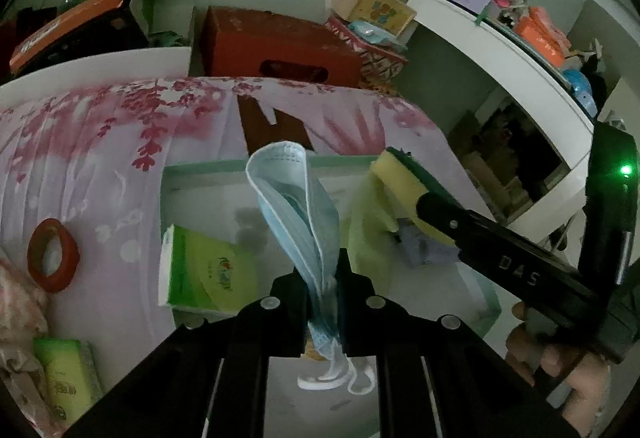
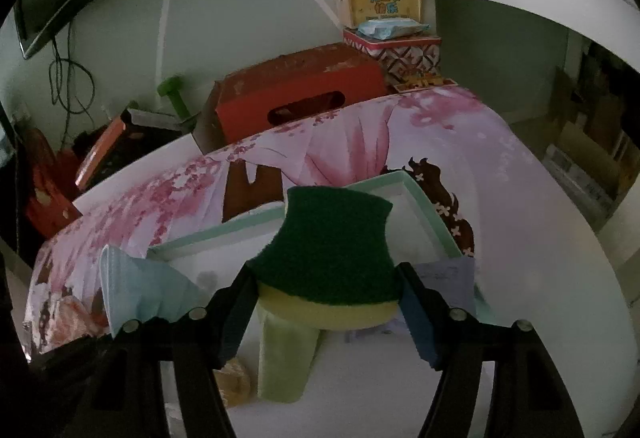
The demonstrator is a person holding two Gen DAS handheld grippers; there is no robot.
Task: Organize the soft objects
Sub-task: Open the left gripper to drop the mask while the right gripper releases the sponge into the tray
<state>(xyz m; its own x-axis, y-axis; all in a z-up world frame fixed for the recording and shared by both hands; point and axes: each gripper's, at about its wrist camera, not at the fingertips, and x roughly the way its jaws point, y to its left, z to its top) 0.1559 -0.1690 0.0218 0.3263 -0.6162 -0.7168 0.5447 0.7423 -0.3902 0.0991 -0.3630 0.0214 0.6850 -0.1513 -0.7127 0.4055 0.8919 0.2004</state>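
Note:
My left gripper [image 1: 322, 278] is shut on a pale blue face mask [image 1: 292, 197], which stands up from the jaws; its ear loops hang below. It hovers over a white box with a mint-green rim [image 1: 200, 167]. My right gripper [image 2: 326, 272] is shut on a sponge [image 2: 332, 250] with a dark green scouring top and a yellow body, pinched at its waist. In the left wrist view the same sponge [image 1: 400, 173] sits at the box's right side. Inside the box lie a yellow-green cloth [image 2: 284, 358] and a green tissue pack [image 1: 208, 270]. The mask [image 2: 140, 290] shows at left in the right wrist view.
The box rests on a pink floral cloth [image 1: 100, 141] over a table. A red tape ring [image 1: 52, 256] and another green pack [image 1: 68, 378] lie at the left. Behind stand a red cardboard box [image 1: 280, 49] and stacked gift boxes [image 2: 384, 5]. A white shelf [image 1: 500, 49] curves along the right.

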